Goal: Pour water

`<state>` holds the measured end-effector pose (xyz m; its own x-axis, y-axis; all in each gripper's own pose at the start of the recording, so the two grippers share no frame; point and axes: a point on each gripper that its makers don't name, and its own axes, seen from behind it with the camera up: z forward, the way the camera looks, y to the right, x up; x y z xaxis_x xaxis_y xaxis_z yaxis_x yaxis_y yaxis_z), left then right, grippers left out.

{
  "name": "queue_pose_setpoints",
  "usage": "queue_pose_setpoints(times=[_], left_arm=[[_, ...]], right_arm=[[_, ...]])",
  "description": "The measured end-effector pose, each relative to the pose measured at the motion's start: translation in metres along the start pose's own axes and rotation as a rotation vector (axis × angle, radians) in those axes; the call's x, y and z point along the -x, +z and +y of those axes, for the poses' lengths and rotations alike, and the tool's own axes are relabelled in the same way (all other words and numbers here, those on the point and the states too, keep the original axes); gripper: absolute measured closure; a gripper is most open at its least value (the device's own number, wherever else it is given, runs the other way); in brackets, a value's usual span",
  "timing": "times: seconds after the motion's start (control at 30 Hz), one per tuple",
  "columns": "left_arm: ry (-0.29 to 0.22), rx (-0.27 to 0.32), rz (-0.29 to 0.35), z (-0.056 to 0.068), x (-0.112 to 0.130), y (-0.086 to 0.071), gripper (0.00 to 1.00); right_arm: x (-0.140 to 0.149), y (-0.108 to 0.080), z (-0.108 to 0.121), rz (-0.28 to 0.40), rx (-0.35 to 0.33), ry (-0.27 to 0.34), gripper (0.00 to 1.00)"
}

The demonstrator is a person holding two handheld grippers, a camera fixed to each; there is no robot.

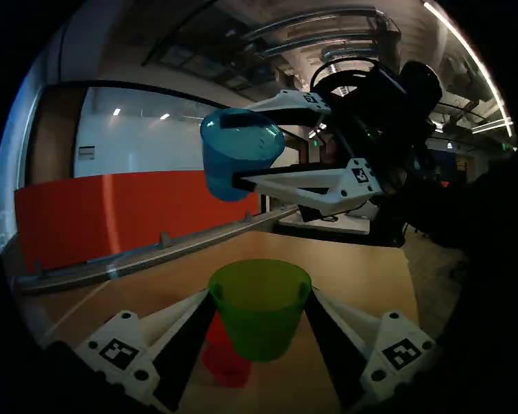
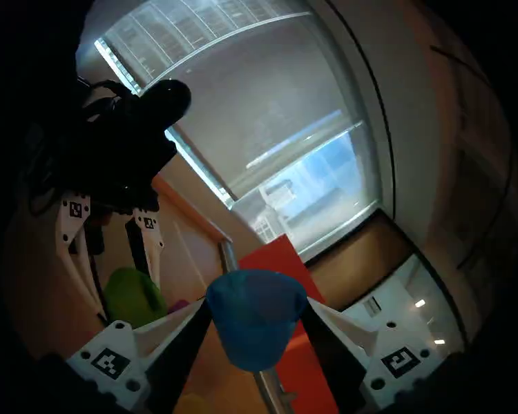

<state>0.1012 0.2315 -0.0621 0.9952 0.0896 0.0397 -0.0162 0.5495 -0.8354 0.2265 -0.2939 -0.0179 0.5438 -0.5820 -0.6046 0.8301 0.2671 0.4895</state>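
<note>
Left gripper view. The left hand-held gripper (image 1: 259, 295) fills the bottom of the frame, its two fingers (image 1: 190, 331) set narrow and pressing on opposite sides of a green cup (image 1: 260, 317). That cup is upright, mouth upward, at lower centre. Below and just left of it, a red cup (image 1: 224, 355) shows between the fingers, over the wooden table (image 1: 356, 276). Whether the green cup touches the red one cannot be told. In the upper centre, the right hand-held gripper (image 1: 245, 146) reaches in from the right, one finger above and one below a blue cup (image 1: 235, 155). The blue cup is slightly tilted and lies above the green cup, well apart from it. Whether either cup holds water cannot be told. A metal rail (image 1: 190, 238) and an orange-red wall panel (image 1: 121, 214) run behind the table at the left.

Right gripper view. The right hand-held gripper (image 2: 255, 307) occupies the bottom of the frame, closed narrowly on the blue cup (image 2: 255, 331), which sits at lower centre with its rim towards the camera. At the left, the left hand-held gripper (image 2: 131, 298) comes down from a dark housing, its fingers flanking the green cup (image 2: 128, 293). The green cup lies to the lower left of the blue cup, apart from it. A large window (image 2: 259, 103) spans the upper frame.
</note>
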Motion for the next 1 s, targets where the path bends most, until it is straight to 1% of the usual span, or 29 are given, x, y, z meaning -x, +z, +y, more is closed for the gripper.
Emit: queue_pose_setpoints(times=[0.17, 0.57, 1.0], left_arm=[[0.003, 0.003, -0.001, 0.001, -0.001, 0.000, 0.14], [0.005, 0.004, 0.000, 0.001, -0.003, -0.001, 0.14], [0.005, 0.007, 0.002, 0.001, -0.006, 0.001, 0.14]], right_arm=[[0.000, 0.001, 0.001, -0.013, 0.004, -0.044, 0.10], [0.001, 0.002, 0.007, -0.034, 0.019, -0.118, 0.10], [0.000, 0.001, 0.015, -0.032, 0.039, -0.166, 0.10]])
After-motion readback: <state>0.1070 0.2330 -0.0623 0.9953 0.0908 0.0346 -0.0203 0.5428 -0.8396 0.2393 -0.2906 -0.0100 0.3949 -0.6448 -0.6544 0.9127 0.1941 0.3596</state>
